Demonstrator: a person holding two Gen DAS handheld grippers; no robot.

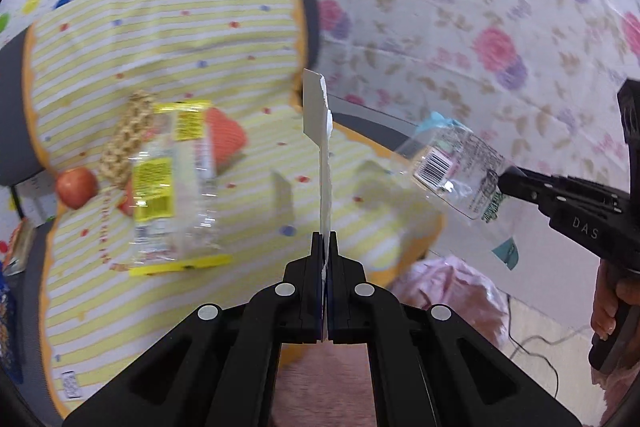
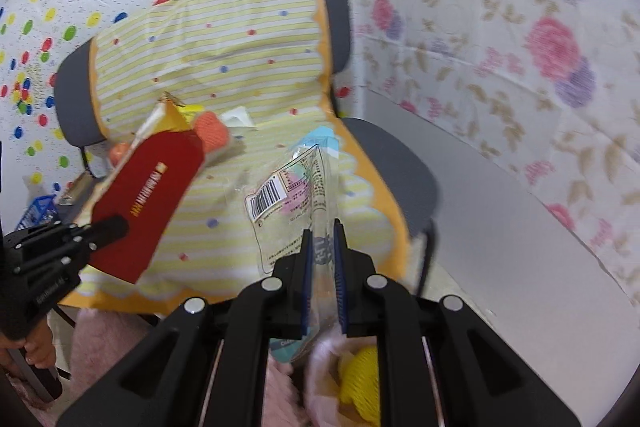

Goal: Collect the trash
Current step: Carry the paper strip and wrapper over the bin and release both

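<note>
My left gripper (image 1: 325, 239) is clamped on a red card sleeve (image 2: 148, 203), seen edge-on as a thin white strip (image 1: 323, 155) from its own camera, held up over the chair (image 2: 396, 163). My right gripper (image 2: 322, 231) is pinched on a clear wrapper (image 2: 296, 195) with a barcode, just beside the sleeve. Below, on the chair's striped yellow cover (image 1: 160, 39), lie another clear wrapper (image 1: 172, 187) with yellow labels, an apple (image 1: 76, 187) and an orange knitted thing (image 1: 224, 139).
</note>
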